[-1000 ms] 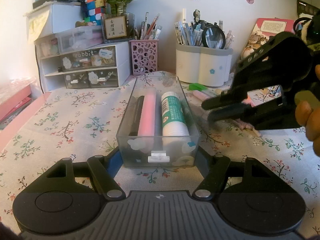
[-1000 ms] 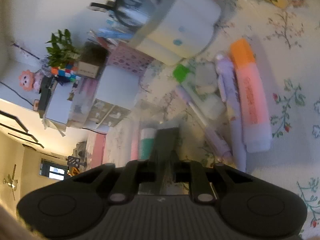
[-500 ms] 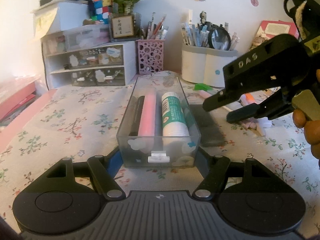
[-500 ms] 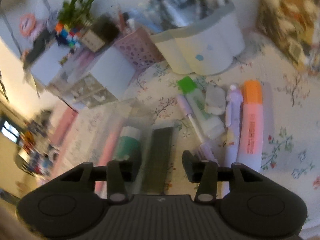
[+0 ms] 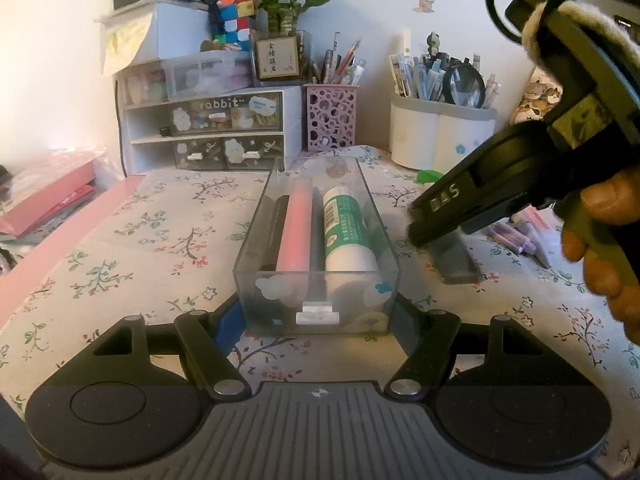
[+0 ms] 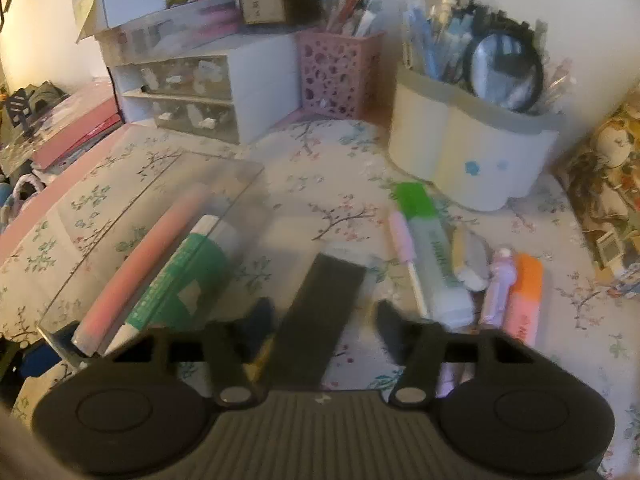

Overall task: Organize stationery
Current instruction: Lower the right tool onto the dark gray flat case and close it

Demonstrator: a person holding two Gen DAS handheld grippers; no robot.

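Observation:
A clear plastic drawer tray (image 5: 316, 312) sits on the floral cloth, held at its near end between the fingers of my left gripper (image 5: 316, 320). Inside lie a black pen (image 5: 276, 232), a pink tube (image 5: 298, 228) and a green-and-white glue stick (image 5: 346, 236). My right gripper (image 6: 324, 320) is open, hovering just right of the tray over a flat dark grey case (image 6: 320, 312) that lies on the cloth; the case also shows in the left wrist view (image 5: 456, 258). Loose highlighters, green (image 6: 428, 248) and orange (image 6: 524, 296), and pens lie further right.
A white drawer unit (image 5: 208, 132), a pink mesh pen cup (image 5: 332, 122) and a white pen holder (image 5: 440, 136) with a magnifier stand along the back wall. Pink folders (image 5: 44, 204) lie at the left. A picture book (image 6: 604, 184) lies at the right.
My right gripper opened and let go of the dark grey case, which now lies on the cloth beside the tray. It then swung level and lower. The left gripper and tray stayed put.

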